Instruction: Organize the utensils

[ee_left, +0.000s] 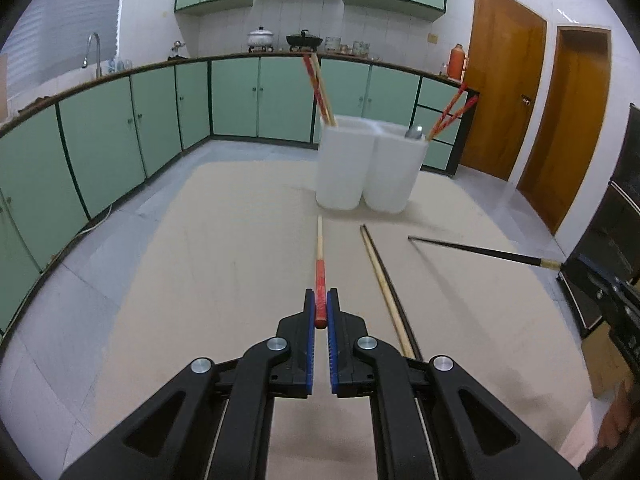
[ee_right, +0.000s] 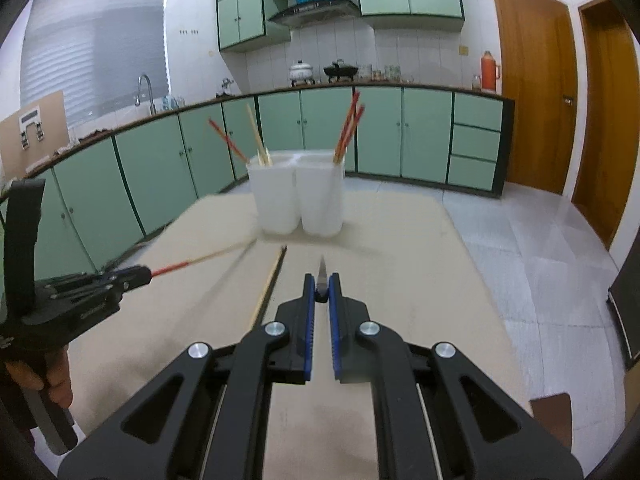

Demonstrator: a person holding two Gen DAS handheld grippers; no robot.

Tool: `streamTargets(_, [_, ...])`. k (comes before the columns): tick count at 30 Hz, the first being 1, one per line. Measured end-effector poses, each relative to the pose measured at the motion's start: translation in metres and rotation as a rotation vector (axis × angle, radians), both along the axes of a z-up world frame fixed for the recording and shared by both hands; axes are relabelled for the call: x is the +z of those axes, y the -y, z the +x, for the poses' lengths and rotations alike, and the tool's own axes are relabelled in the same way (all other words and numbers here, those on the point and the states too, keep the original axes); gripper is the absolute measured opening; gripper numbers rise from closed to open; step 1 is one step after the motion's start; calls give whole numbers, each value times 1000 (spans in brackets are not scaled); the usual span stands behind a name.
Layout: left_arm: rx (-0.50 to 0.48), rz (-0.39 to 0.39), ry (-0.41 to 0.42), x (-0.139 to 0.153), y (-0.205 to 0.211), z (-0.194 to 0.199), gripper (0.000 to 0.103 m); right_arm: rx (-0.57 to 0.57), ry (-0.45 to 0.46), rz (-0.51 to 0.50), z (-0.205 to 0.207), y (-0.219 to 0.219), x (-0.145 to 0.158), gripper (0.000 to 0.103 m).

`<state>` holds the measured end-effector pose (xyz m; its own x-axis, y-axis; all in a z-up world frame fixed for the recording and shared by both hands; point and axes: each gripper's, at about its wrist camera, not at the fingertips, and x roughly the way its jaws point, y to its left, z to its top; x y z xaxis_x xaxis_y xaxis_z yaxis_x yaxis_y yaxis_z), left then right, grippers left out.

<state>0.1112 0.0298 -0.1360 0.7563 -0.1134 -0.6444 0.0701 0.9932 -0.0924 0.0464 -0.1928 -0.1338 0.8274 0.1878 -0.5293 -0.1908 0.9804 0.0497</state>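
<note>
My left gripper [ee_left: 320, 300] is shut on the red end of a red-and-wood chopstick [ee_left: 319, 248], which points away toward the white two-compartment holder [ee_left: 368, 172]. From the right wrist view that same left gripper [ee_right: 146, 274] sits at the left with its chopstick [ee_right: 192, 262] blurred. My right gripper [ee_right: 322, 284] is shut on a black chopstick [ee_right: 322, 270], seen end-on. In the left wrist view the black chopstick [ee_left: 476, 253] hangs over the table, reaching in from the right gripper [ee_left: 572, 270]. A wood chopstick and a dark one [ee_left: 386, 292] lie side by side on the beige table [ee_left: 200, 280].
The holder's left compartment has red and wood chopsticks [ee_left: 320, 88]; the right one has red chopsticks [ee_left: 452, 114] and a spoon [ee_left: 414, 132]. Green kitchen cabinets [ee_left: 100, 140] curve behind and to the left. Wooden doors [ee_left: 504, 92] stand at the right. A person's hand [ee_right: 48, 384] holds the left gripper.
</note>
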Motion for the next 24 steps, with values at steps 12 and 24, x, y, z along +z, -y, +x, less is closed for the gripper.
streamTargets(12, [-24, -14, -104, -44, -2, 7, 7, -11, -104, -28, 6, -12, -49, 6])
streamTargets(24, [-40, 22, -154, -67, 1, -23, 22, -8, -144, -18, 10, -13, -64, 6])
